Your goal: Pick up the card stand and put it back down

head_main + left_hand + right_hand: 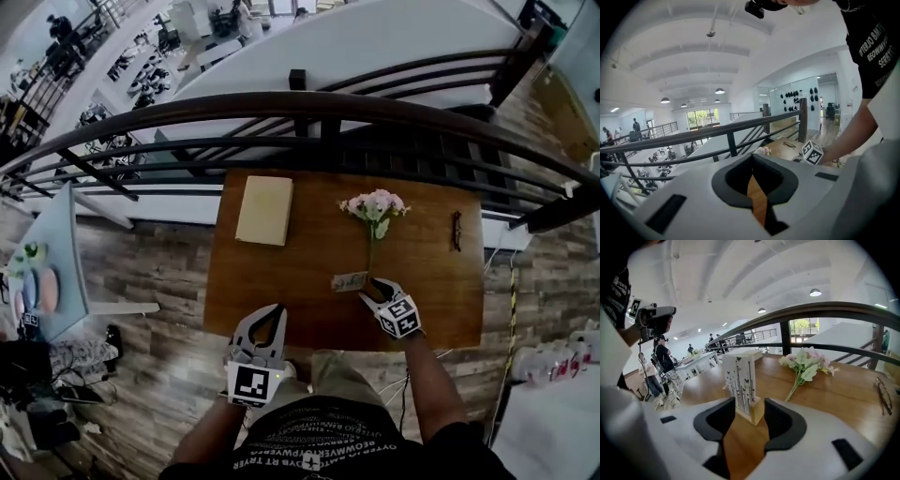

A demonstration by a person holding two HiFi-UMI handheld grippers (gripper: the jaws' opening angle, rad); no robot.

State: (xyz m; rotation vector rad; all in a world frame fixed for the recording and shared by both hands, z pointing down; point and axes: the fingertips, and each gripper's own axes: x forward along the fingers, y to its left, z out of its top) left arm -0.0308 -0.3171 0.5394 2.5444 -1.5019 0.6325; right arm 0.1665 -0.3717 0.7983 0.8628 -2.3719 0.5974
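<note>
Head view: the card stand [350,280] stands upright toward the tabletop's [281,291] near edge, just left of the right hand-held gripper [373,289]. Left gripper view: the left hand-held gripper [752,161] is closed and empty. Right gripper view: the jaws are spread wide on either side of the stand's wooden base, not clamping it.

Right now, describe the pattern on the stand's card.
The card is white with dark stems and butterflies, clearest in the right gripper view.
</note>
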